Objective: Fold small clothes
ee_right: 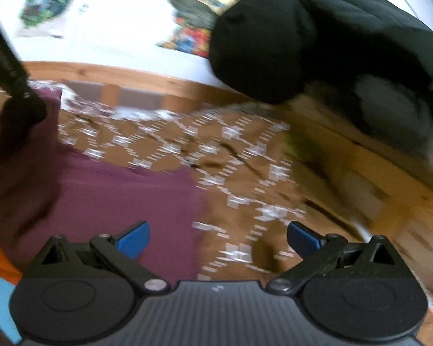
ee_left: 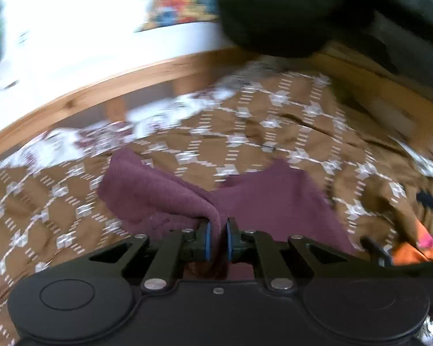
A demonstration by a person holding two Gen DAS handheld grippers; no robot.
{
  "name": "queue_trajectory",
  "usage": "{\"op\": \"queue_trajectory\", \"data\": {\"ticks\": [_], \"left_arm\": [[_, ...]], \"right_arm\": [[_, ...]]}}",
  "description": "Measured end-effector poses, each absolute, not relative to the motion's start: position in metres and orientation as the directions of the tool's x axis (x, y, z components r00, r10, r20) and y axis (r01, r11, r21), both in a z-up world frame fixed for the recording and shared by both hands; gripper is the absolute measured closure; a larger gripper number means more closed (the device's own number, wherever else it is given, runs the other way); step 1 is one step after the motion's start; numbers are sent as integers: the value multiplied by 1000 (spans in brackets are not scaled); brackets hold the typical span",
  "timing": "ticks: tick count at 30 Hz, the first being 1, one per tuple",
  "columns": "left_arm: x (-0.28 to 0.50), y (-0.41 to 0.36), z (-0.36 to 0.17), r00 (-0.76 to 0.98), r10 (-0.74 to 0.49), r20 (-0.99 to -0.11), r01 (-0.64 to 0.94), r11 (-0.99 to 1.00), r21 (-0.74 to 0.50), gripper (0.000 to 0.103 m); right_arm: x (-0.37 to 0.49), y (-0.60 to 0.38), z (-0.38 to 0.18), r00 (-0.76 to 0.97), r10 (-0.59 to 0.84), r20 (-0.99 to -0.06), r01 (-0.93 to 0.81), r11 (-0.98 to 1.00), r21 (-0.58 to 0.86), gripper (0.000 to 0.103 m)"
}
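The left gripper (ee_left: 217,235) has its blue fingers (ee_left: 207,236) pinched down on a gathered fold of the maroon garment (ee_left: 262,201), so the cloth bunches right at the tips and fans away from them on both sides. One flap runs off to the left of the fingers and a broader panel spreads to their right and beyond, all of it lying on the brown patterned bedspread (ee_left: 245,132). From that spread I would judge the garment's long axis runs crosswise to the left fingers, not along them.

The right gripper (ee_right: 218,240) stands wide with nothing between its fingers (ee_right: 135,240). For it, the maroon garment sits ahead and to the left, its near right-hand edge just beyond the left finger. The free end of the cloth therefore lies nearer this open gripper than the pinched part does.

Farther out, a wooden bed frame (ee_left: 101,92) borders the bedspread, and a black cushion (ee_right: 262,46) leans over its far edge. The blur is heavy, so which end of the garment is neck or hem I cannot tell. Something orange (ee_left: 412,248) lies off to the right of the left fingers.
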State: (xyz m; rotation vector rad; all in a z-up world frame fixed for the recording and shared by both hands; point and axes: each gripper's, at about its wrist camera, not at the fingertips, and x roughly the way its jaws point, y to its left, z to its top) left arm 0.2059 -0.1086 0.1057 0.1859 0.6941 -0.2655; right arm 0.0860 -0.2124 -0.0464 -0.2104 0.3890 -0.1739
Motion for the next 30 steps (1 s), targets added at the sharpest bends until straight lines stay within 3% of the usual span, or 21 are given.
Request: {"op": "queue_trajectory", "data": {"ticks": [4,9,14,16,19,24,28,30], "left_arm": [[200,-158,85,692,-189,-697,390,910,141,93],[185,-175,53,650,-194,-735,442,883,158,89],[169,-164,55,665,-240,-707,455,881,129,68],[163,-162,61,668,-281,-689,475,874,104,50],[145,-159,71,680,-324,-657,504,858,99,33],[119,-148,83,739,-338,-583,492,862,125,21],[119,-138,77,798,-242,-552,403,895,191,6],[127,-136,66,799,-176,-574,366,901,233,5]], "right_arm": [[84,-251,-47,870,-309,-385,234,945,-230,0],[87,-282,-56,840,-321,-438,290,947,-138,0],[91,-291,-60,851,-278,-445,282,958,-58,0],[95,-290,-60,855,-270,-443,278,959,-49,0],[93,-287,-58,858,-263,-441,281,959,-27,0],[92,-282,-57,882,-229,-412,262,965,24,0],[88,-279,-52,928,-126,-351,187,971,147,0],[87,-278,-52,947,-51,-316,131,962,238,0]]}}
